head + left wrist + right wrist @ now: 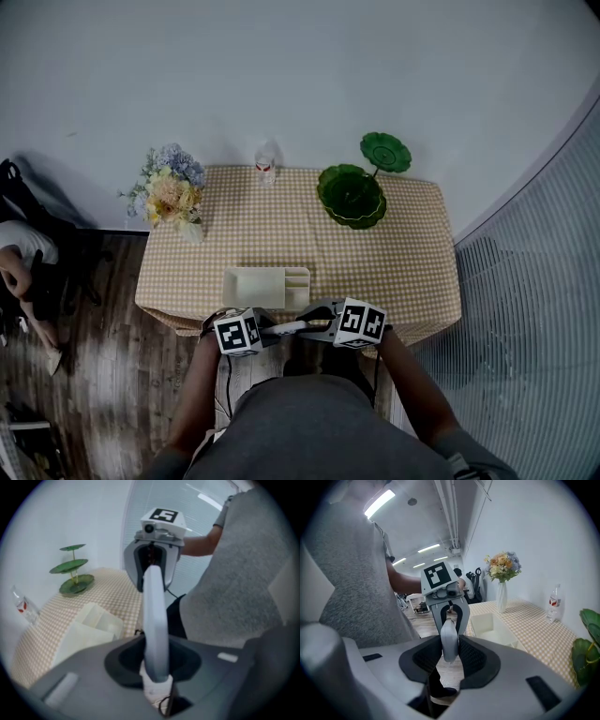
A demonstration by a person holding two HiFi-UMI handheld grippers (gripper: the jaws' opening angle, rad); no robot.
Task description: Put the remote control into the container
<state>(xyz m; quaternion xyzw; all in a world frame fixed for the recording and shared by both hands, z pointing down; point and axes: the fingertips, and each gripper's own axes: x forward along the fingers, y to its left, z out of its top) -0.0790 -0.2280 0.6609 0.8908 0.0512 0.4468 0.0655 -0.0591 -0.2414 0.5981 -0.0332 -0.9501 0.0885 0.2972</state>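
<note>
Remote control [287, 328] held level in the air just off the near edge of the checked table [412, 267], left gripper [157, 663] clamped on one end, right gripper [449, 656] clamped on the opposite end, white container [255, 287] on the table near that edge, apart from the remote.

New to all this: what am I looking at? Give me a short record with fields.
remote: in the air by the table's near edge, one end in each tool
left tool: shut on remote
right tool: shut on remote
container: cream, on the table near the remote, nothing seen inside
table: checked cloth
also on table: flowers, bottle, green dish
</note>
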